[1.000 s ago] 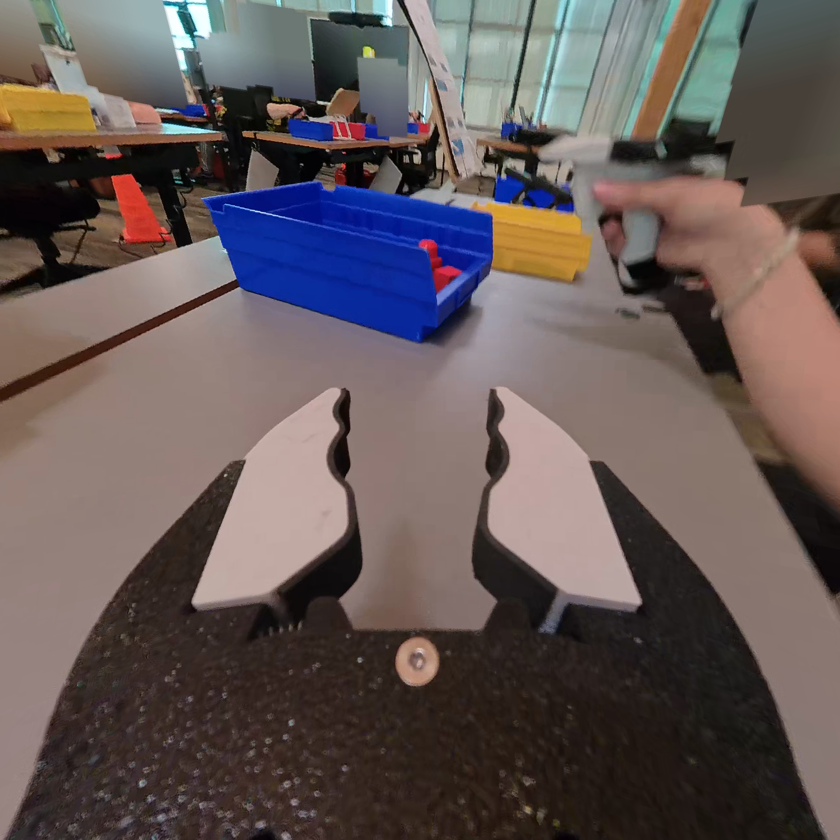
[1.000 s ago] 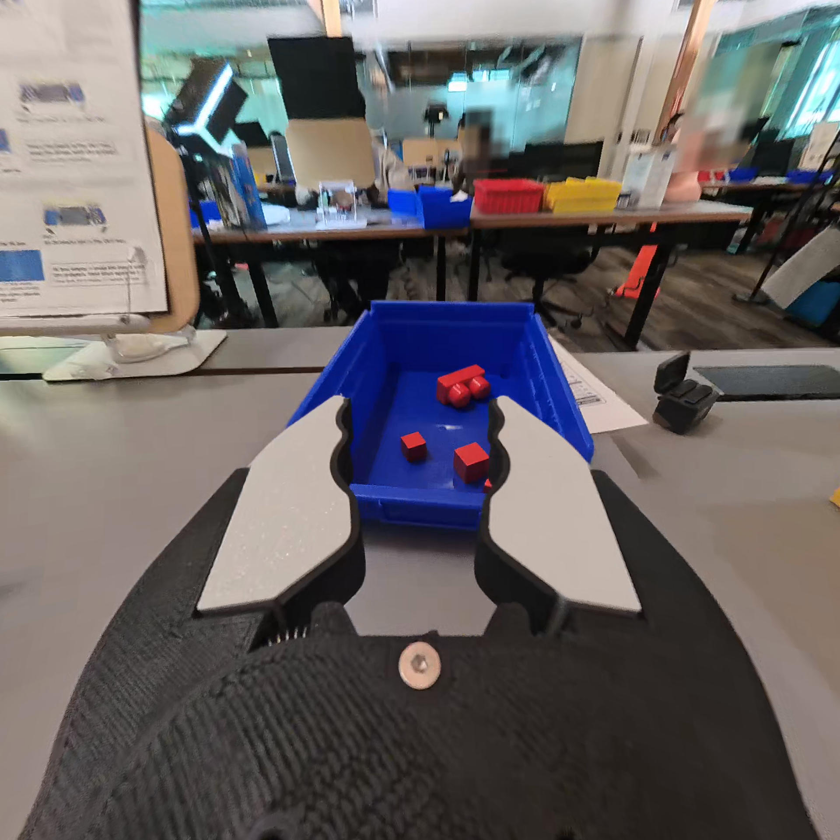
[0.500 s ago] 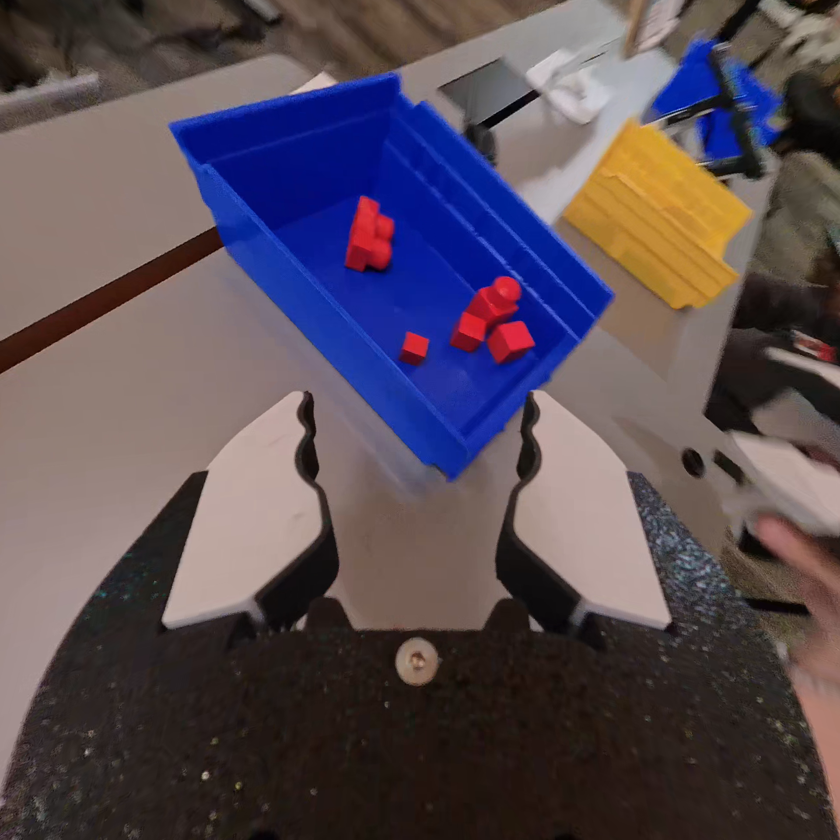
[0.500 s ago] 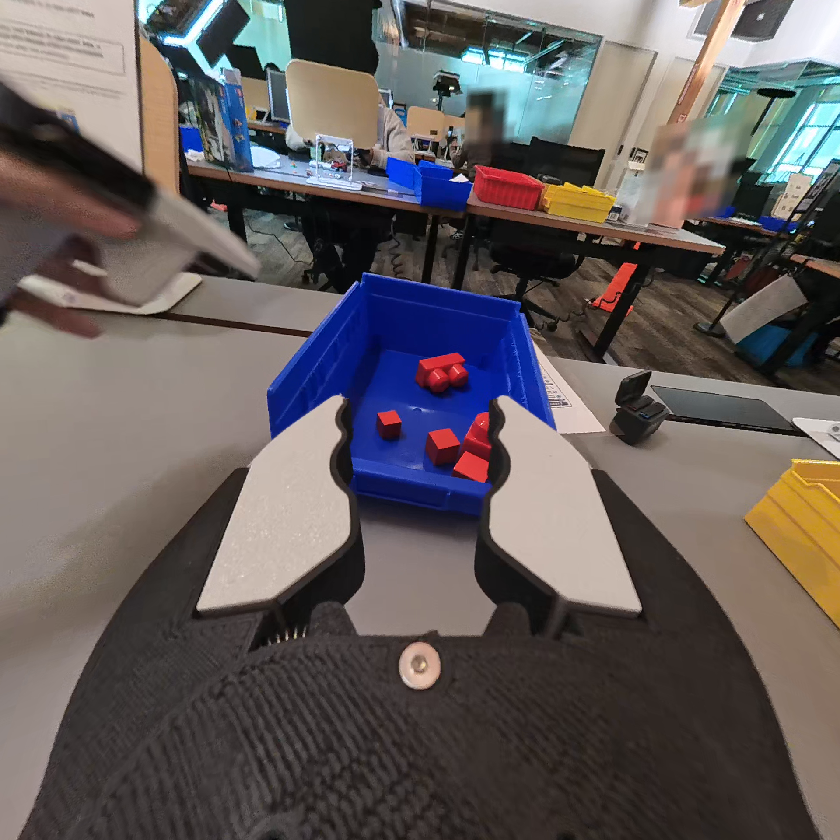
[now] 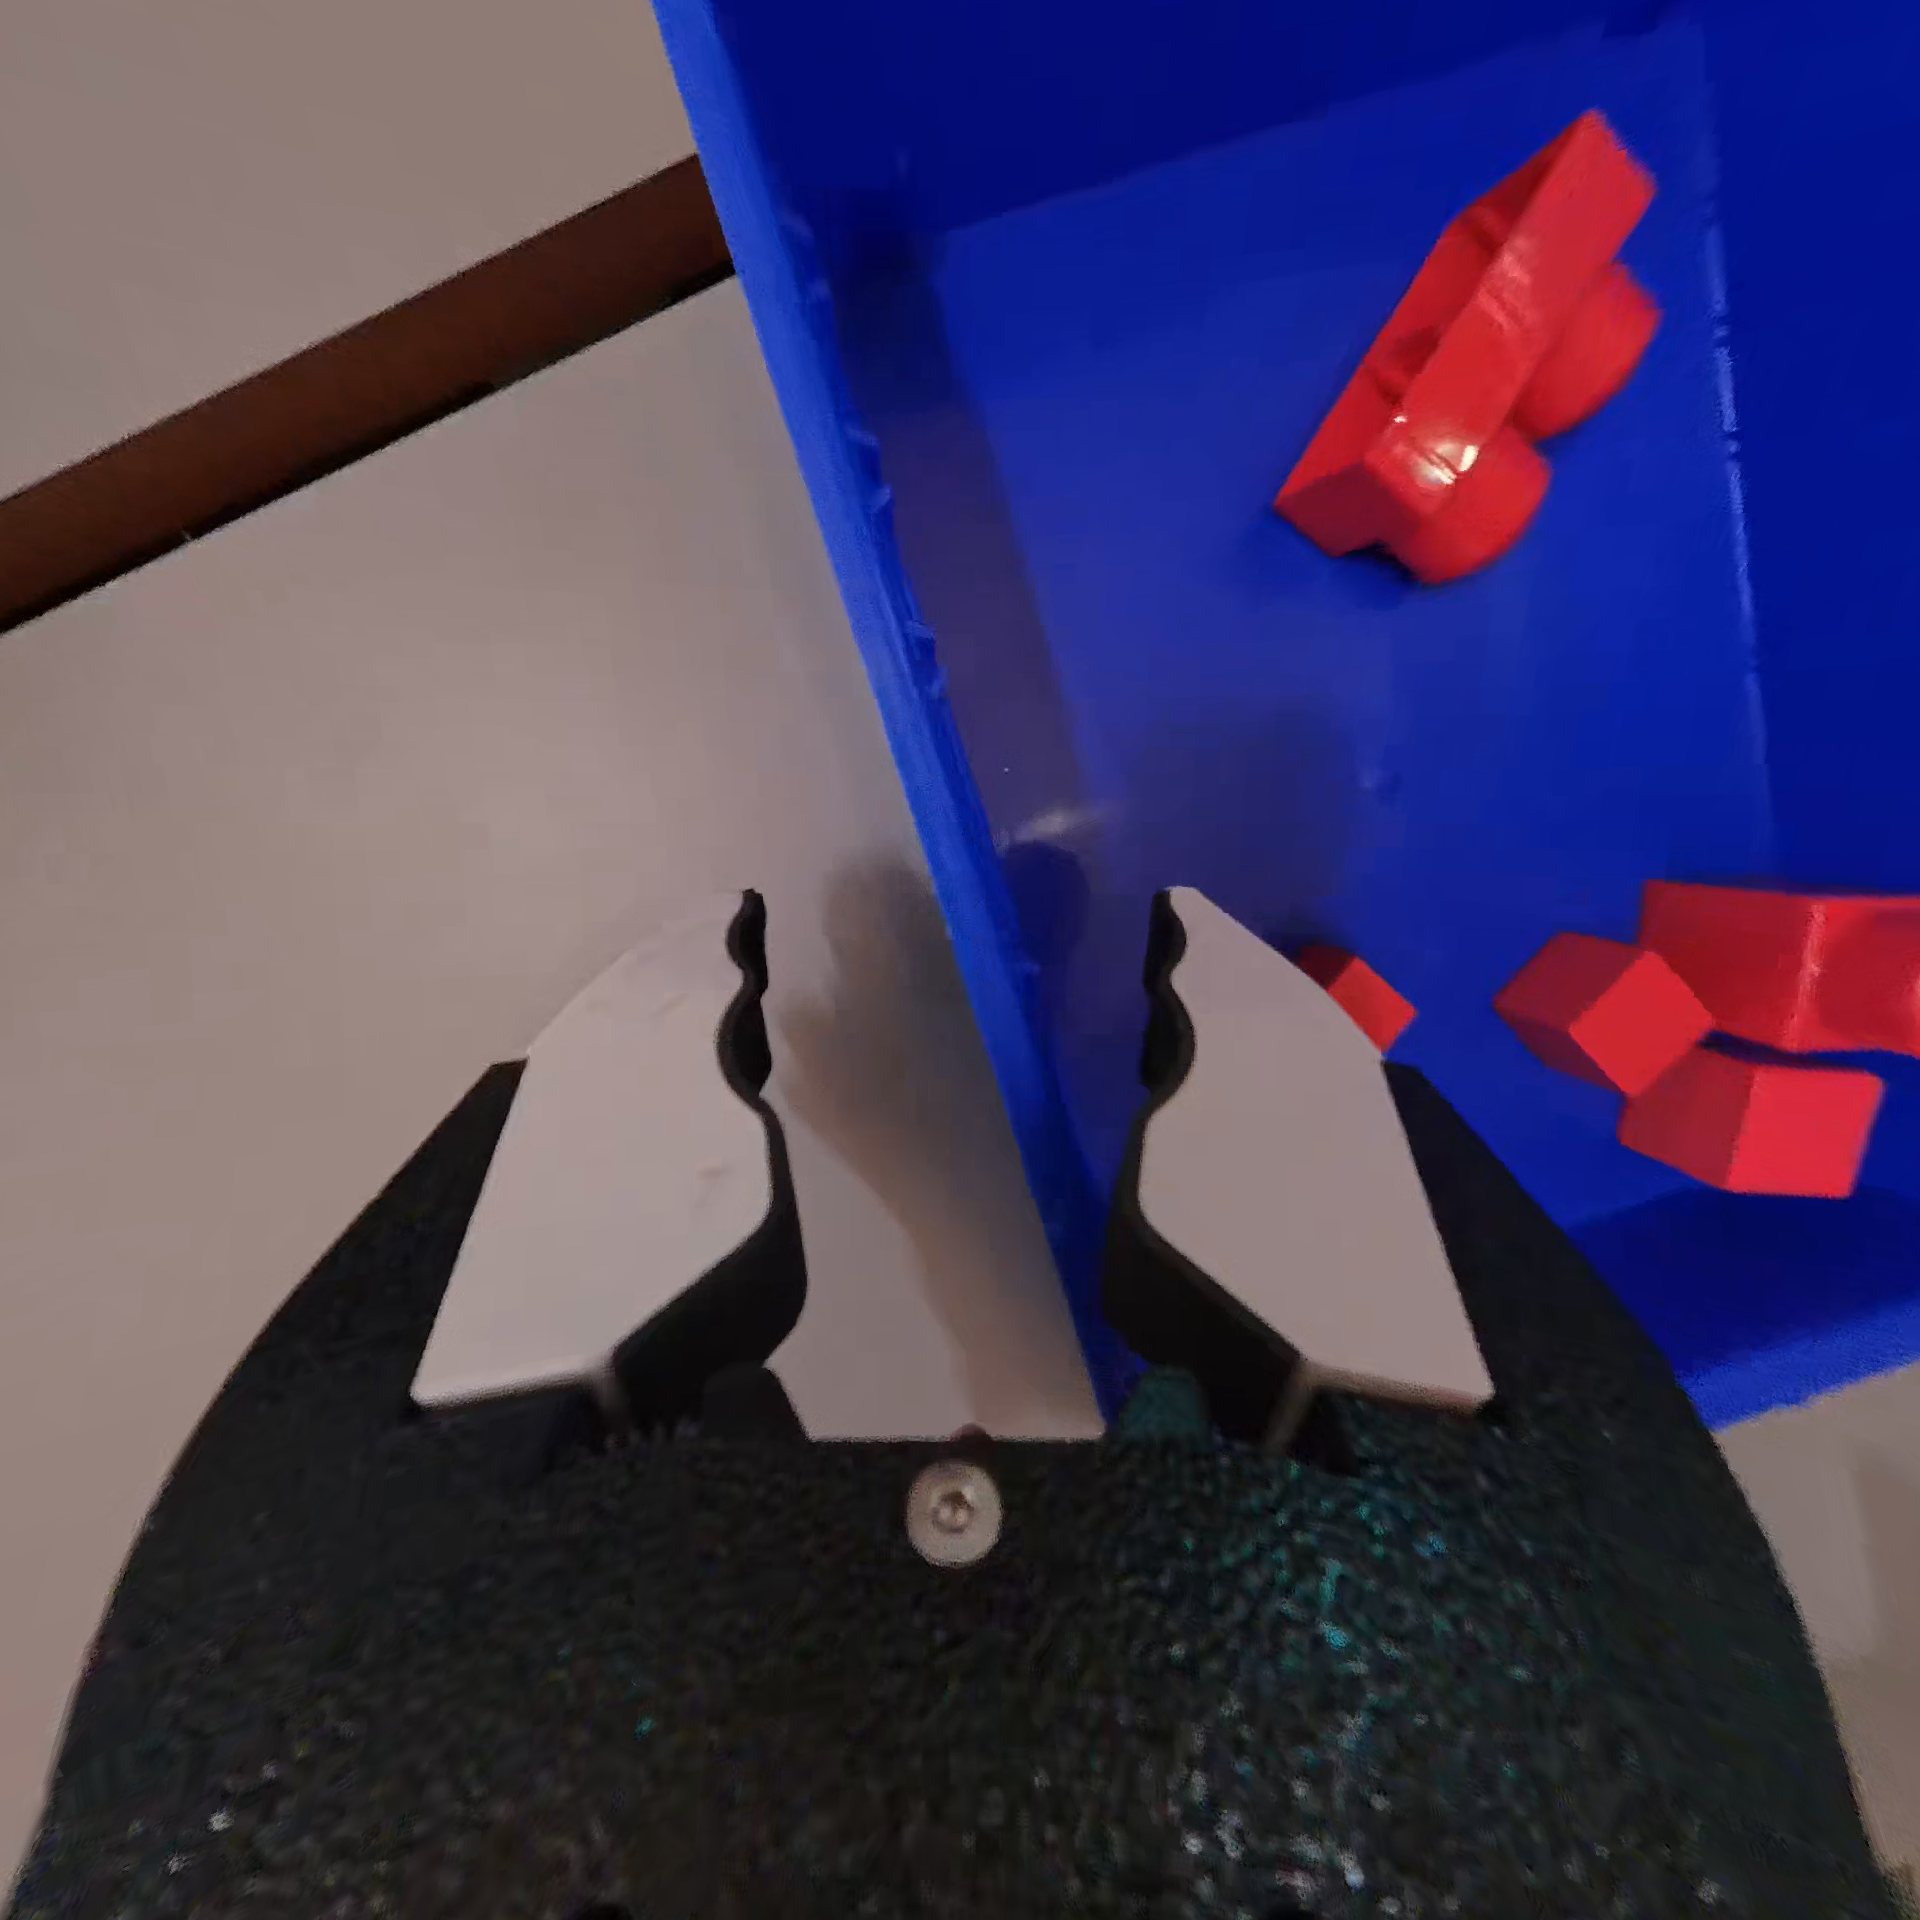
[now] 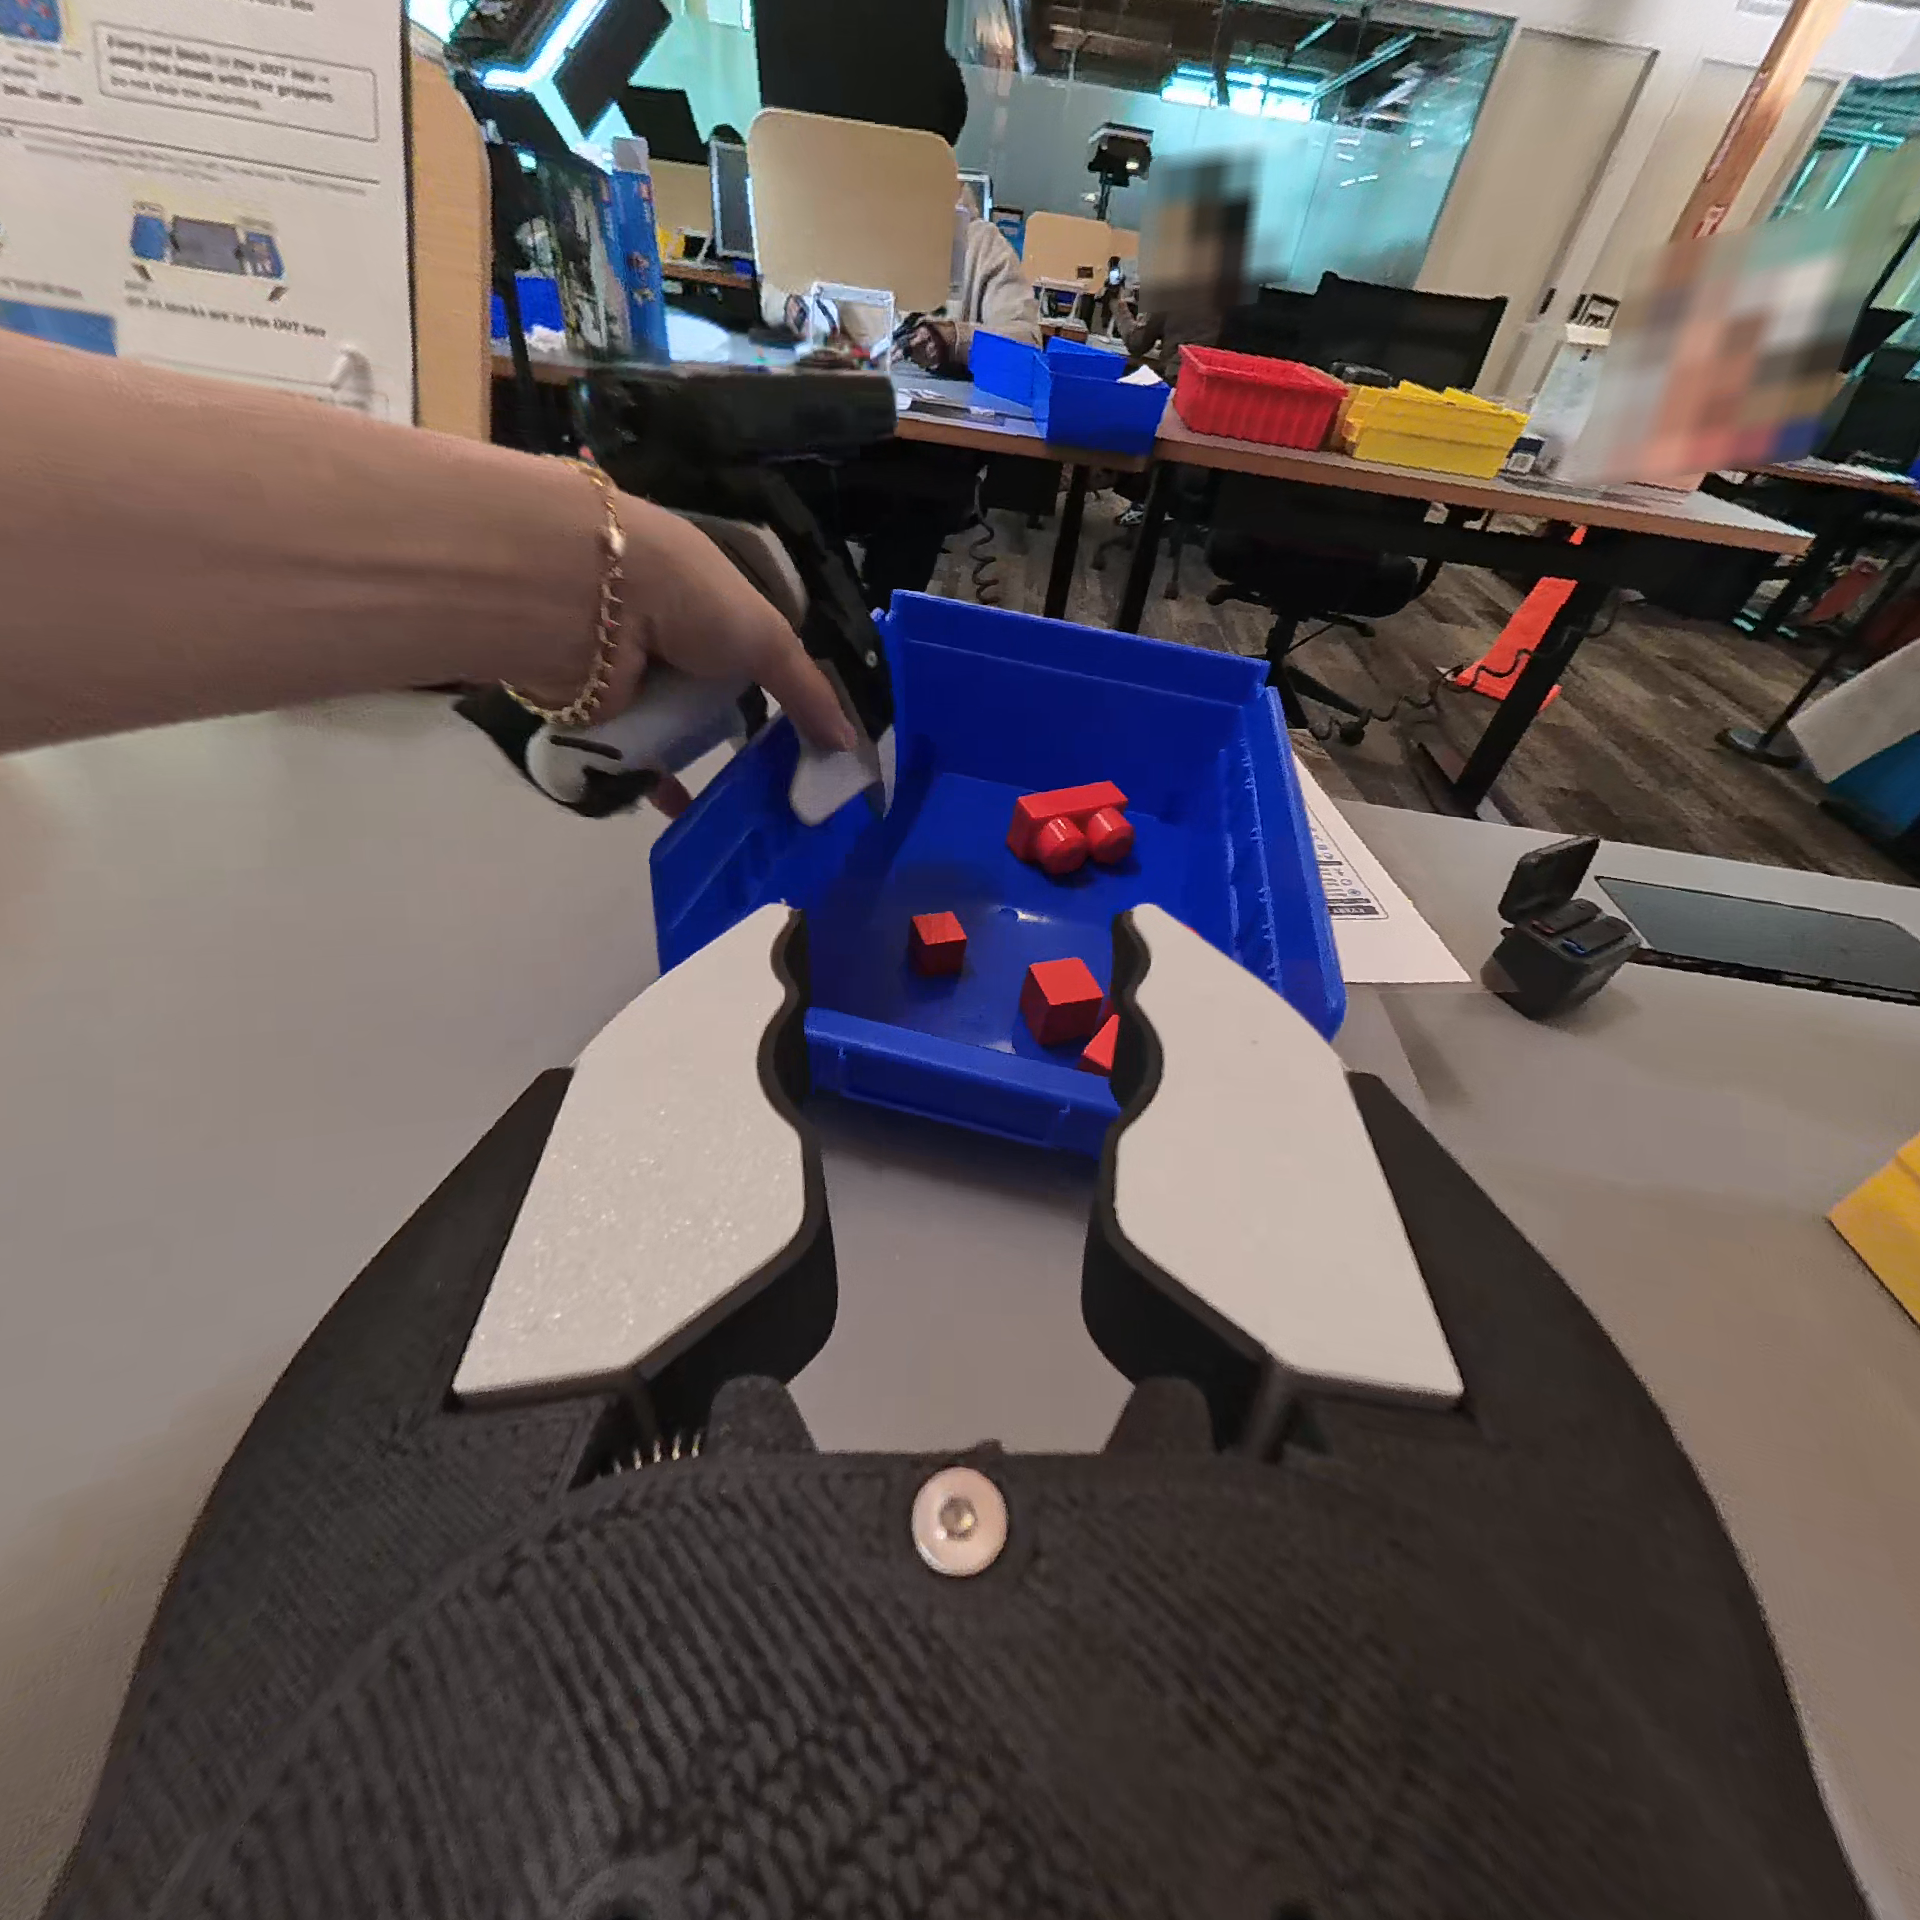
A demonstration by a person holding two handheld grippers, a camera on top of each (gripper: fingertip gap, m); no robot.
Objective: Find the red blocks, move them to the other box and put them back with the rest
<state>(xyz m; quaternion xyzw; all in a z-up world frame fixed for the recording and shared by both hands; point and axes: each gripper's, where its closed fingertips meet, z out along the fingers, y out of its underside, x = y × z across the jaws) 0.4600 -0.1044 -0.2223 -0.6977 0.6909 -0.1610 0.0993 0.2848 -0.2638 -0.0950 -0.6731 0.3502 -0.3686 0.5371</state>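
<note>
A blue bin (image 5: pixel 831 416) stands on the grey table and holds several red blocks: a two-stud brick (image 5: pixel 1475 353), a small cube (image 5: pixel 1361 997) and a cluster of cubes (image 5: pixel 1683 1049). My left gripper (image 5: pixel 956 904) is open and straddles the bin's left wall, one finger inside and one outside, with gaps between the pads and the wall. In the right wrist view the left gripper (image 6: pixel 831 769) dips over that wall of the bin (image 6: pixel 956 1091). My right gripper (image 6: pixel 958 920) is open and empty, just in front of the bin's near wall. The brick (image 6: pixel 1070 821) and cubes (image 6: pixel 937 940) show beyond it.
A person's forearm (image 6: pixel 260 551) reaches in from the left. A yellow bin's corner (image 6: pixel 1881 1236) is at the right edge. A small black case (image 6: pixel 1558 935) and a paper sheet (image 6: pixel 1361 914) lie right of the blue bin. A dark seam (image 5: pixel 343 395) crosses the table.
My left gripper has swung in from far off, tipped down over the bin and now straddles its left wall, jaws a little narrower than half a second ago. The right gripper has barely moved.
</note>
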